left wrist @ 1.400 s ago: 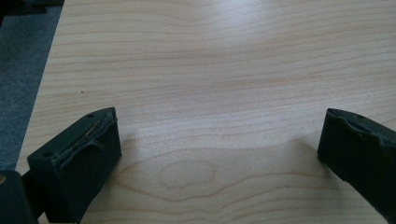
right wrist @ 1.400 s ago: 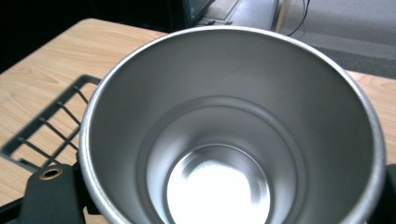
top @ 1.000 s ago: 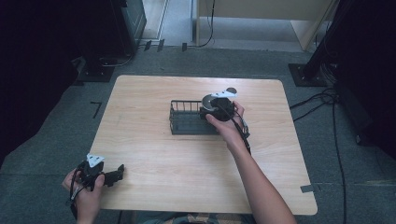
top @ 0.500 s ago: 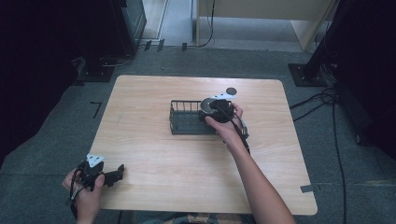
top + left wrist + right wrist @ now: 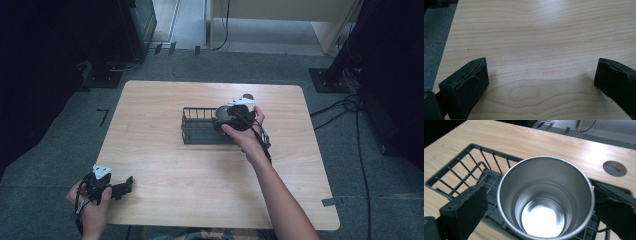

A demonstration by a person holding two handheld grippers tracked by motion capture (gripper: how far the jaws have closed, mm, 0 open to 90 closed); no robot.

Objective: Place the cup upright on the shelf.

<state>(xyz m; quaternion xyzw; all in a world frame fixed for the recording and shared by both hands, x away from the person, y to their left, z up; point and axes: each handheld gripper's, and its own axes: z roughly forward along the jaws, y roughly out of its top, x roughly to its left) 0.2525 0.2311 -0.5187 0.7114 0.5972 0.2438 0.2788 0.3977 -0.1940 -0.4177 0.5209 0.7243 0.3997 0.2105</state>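
Note:
A shiny steel cup [image 5: 546,200] stands mouth-up in the right end of a black wire basket [image 5: 461,173]. My right gripper [image 5: 541,202] is over it, jaws spread wide on either side of the cup. Basket wire shows through a small gap at the left jaw, and the rim meets the right jaw's edge. From above, the right gripper [image 5: 234,117] hovers at the right end of the basket [image 5: 197,125] in mid-table. My left gripper [image 5: 122,187] rests open at the table's front left corner, with bare wood [image 5: 536,62] between its jaws.
A round cable hole [image 5: 614,168] sits in the tabletop just behind the basket. The wooden table [image 5: 165,165] stands on grey carpet, with cables [image 5: 350,107] on the floor to the right and dark equipment at both sides.
My right gripper has shifted slightly left, further over the basket's right end. The left gripper has stayed where it was.

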